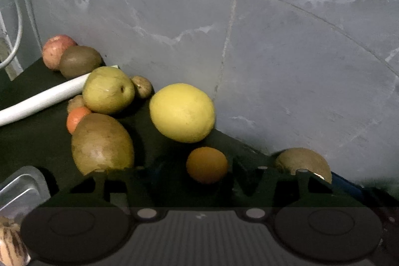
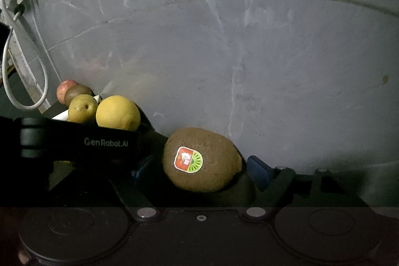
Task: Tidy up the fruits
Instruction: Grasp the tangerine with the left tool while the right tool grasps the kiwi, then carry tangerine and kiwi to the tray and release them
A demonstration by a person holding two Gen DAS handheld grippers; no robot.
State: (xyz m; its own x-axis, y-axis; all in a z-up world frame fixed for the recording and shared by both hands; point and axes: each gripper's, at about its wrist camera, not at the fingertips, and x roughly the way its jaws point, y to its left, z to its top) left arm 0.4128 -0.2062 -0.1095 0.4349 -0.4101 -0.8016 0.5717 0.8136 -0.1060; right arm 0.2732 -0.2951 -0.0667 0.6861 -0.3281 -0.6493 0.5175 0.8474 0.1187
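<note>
Dim light, dark countertop [image 1: 37, 141] against a grey marbled wall [image 1: 274, 54], fruit strewn along the base of it. Left gripper [image 1: 207, 175] is down low with a small orange [image 1: 207, 164] sitting between its fingers; the jaws stand apart either side of it, and I can't tell whether the pads actually touch the fruit (too dark down there). Just behind the orange, a big yellow lemon [image 1: 182, 112]. To the left of that: a green pear [image 1: 108, 90], a large brownish-green fruit [image 1: 102, 143] in front, a second orange [image 1: 76, 117] tucked between them, plus two small brown round things, can't say what. Further back, a kiwi [image 1: 79, 61] touching a red apple [image 1: 57, 51]. White tube [image 1: 42, 99] lies across the counter on the left; metal tray corner [image 1: 22, 186] at bottom left.

Right gripper [image 2: 202, 172] frames a stickered kiwi [image 2: 202, 160], red-and-green label facing the cam. Blue pad [image 2: 259, 170] on the right sits just beside the kiwi, small gap showing; left pad mostly hidden, so contact unclear. The left gripper's black body, "GenRobot.AI" lettering, crosses the right cam's view on the left.
</note>
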